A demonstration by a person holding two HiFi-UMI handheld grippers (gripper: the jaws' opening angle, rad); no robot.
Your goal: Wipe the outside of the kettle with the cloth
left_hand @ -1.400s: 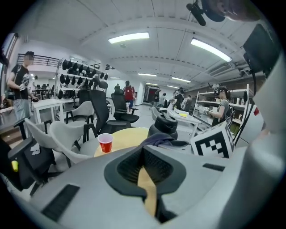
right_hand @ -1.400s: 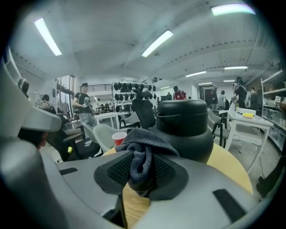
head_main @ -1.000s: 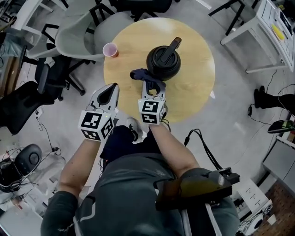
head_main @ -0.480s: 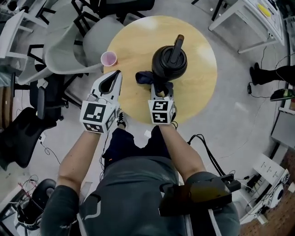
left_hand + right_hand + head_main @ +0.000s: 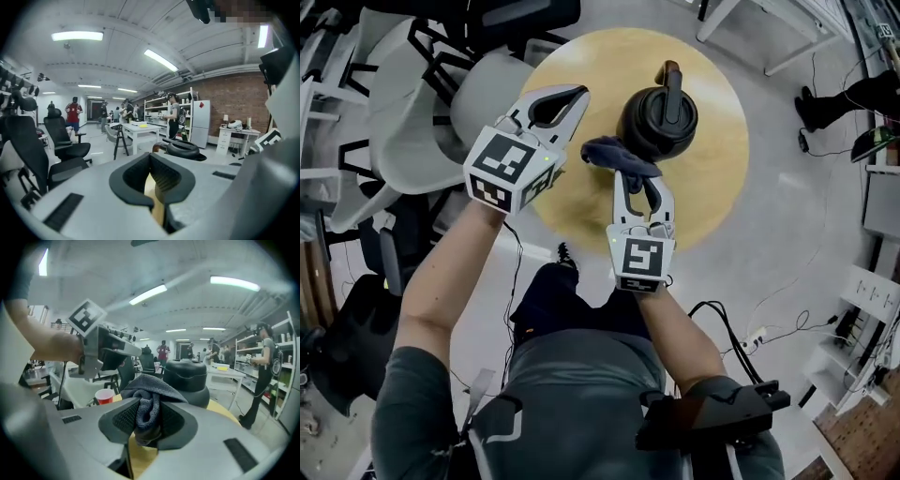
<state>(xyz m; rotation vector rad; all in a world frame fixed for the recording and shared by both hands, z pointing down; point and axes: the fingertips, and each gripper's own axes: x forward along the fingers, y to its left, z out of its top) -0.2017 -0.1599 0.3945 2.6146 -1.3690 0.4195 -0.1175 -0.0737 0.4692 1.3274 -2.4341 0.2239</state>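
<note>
- Head view: a black kettle [image 5: 659,120] stands upright on a round wooden bench [image 5: 712,178], towards the far side of the top. Its handle runs across the lid and points away from the person.
- Right gripper [image 5: 639,180] reaches in from the near edge of the bench. Its fingers pinch a dark blue cloth [image 5: 614,153].
- The cloth bunches up beyond the fingertips, at the kettle's near-left flank. Whether it touches the kettle wall cannot be told from any view.
- Right gripper view: a fold of the cloth is squeezed between the ribbed pads, and the rest drapes over the top. The kettle body rises directly behind it.
- A red cup [image 5: 104,396] stands on the bench, left of the cloth in that view.
- Left gripper [image 5: 579,94] is held above the left part of the bench, left of the kettle and apart from it.
- Left gripper view: the fingers are pressed together with nothing between them. The kettle's lid shows just beyond the tips.
- Grey and black chairs [image 5: 422,103] stand on the floor left of the bench.
</note>
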